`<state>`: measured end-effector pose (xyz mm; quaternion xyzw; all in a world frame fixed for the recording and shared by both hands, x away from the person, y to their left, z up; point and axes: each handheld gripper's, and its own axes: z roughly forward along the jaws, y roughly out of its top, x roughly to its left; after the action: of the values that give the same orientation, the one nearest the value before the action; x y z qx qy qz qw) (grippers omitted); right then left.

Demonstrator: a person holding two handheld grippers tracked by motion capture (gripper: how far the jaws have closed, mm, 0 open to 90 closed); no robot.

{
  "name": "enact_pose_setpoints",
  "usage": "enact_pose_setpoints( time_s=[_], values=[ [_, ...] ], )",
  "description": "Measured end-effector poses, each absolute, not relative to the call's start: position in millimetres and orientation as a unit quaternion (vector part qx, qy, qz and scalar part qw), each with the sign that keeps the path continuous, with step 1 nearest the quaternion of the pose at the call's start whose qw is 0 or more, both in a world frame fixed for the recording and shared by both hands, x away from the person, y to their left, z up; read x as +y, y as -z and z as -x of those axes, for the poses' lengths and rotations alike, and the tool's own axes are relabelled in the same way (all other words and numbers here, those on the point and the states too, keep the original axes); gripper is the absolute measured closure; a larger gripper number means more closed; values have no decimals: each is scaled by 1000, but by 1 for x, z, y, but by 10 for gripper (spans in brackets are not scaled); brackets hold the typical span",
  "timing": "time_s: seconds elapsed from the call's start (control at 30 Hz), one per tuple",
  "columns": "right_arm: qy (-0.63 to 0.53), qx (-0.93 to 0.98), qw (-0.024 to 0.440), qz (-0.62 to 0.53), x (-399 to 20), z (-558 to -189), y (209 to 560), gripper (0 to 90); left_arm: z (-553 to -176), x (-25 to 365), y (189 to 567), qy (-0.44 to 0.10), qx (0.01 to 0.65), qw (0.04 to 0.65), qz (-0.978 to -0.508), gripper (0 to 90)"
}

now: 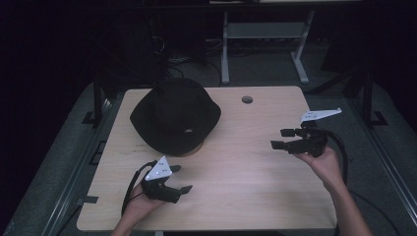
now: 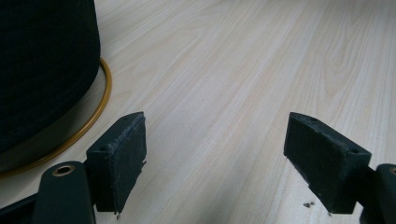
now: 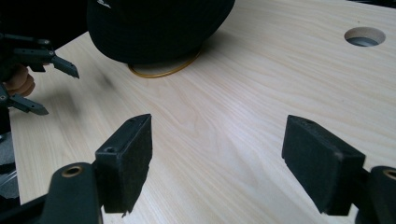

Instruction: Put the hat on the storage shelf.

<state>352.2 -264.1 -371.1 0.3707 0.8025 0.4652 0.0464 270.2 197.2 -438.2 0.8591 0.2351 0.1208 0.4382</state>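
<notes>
— What do you have nearest you?

— My left gripper (image 1: 179,179), held in the left hand (image 1: 135,206) over the near left part of the surface (image 1: 246,196); its fingers (image 2: 123,158) stand wide apart with nothing between them, only bare pale wood; a cable trails from it off the near edge.

— And the other one?

— My right gripper (image 1: 283,138) sits a little farther out on the right side, in the right hand (image 1: 324,164); its fingers (image 3: 128,158) are spread just as wide and hold nothing; it points left across the surface, and from its own camera I can see the left gripper farther off at the left edge.

— Where is the hat?

— The black hat (image 1: 174,115) rests on the far left half of the surface, beyond the left gripper and well apart from the right one; it sits over a thin gold ring (image 2: 105,100) whose edge shows under the brim; I cannot tell what the ring belongs to.

— Anything past that?

— A round hole (image 1: 247,100) in the surface near the far edge, right of the hat; beyond it, a desk frame (image 1: 265,44) on the dark floor.
</notes>
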Motion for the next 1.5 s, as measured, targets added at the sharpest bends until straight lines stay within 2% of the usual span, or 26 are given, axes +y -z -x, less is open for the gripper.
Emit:
enact_pose_setpoints(
  time_s=[1.5],
  values=[
    [-468,782,25,-411,-301,-290,447,215,-271,201,440,-118,249,439,-856,207]
  ],
)
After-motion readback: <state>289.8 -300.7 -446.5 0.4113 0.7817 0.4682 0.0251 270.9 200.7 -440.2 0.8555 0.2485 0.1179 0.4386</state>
